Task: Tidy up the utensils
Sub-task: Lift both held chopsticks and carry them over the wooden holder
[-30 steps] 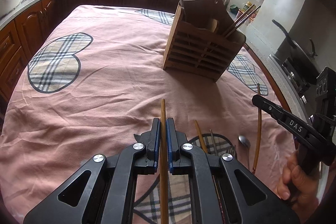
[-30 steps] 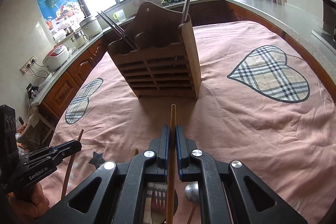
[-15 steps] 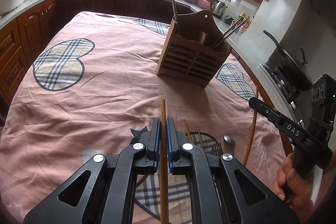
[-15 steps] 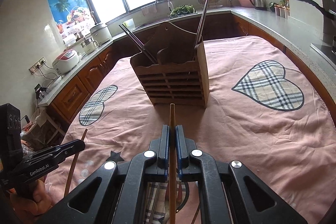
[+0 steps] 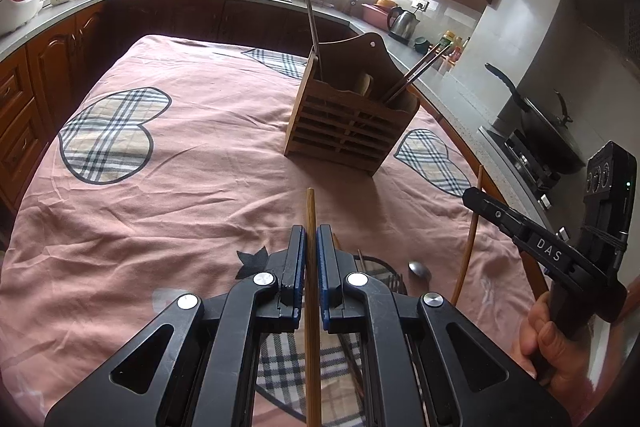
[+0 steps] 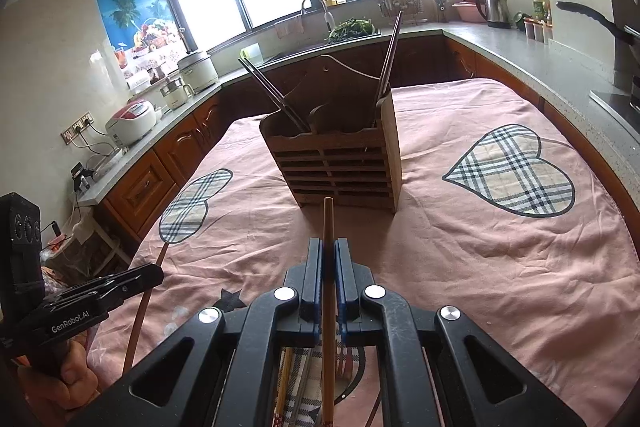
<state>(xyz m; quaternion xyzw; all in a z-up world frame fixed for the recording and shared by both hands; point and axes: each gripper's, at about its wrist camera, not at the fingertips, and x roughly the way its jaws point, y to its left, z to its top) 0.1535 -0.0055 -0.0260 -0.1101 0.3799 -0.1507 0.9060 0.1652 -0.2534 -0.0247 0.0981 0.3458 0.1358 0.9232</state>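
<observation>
Two grippers, left gripper (image 5: 307, 263) and right gripper (image 6: 329, 275), each have jaws clamped on a light wooden chopstick (image 5: 310, 223) pointing lengthwise toward the far slatted wooden utensil holder (image 5: 352, 123), straight ahead.

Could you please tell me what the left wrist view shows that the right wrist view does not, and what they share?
Only the left wrist view shows the dark wok on the stove and the metal spoon bowl lying on the cloth. Only the right wrist view shows the blue palm-tree poster. Both share the slatted wooden utensil holder on the pink cloth with plaid hearts, and each claw shut on a light wooden chopstick.
</observation>
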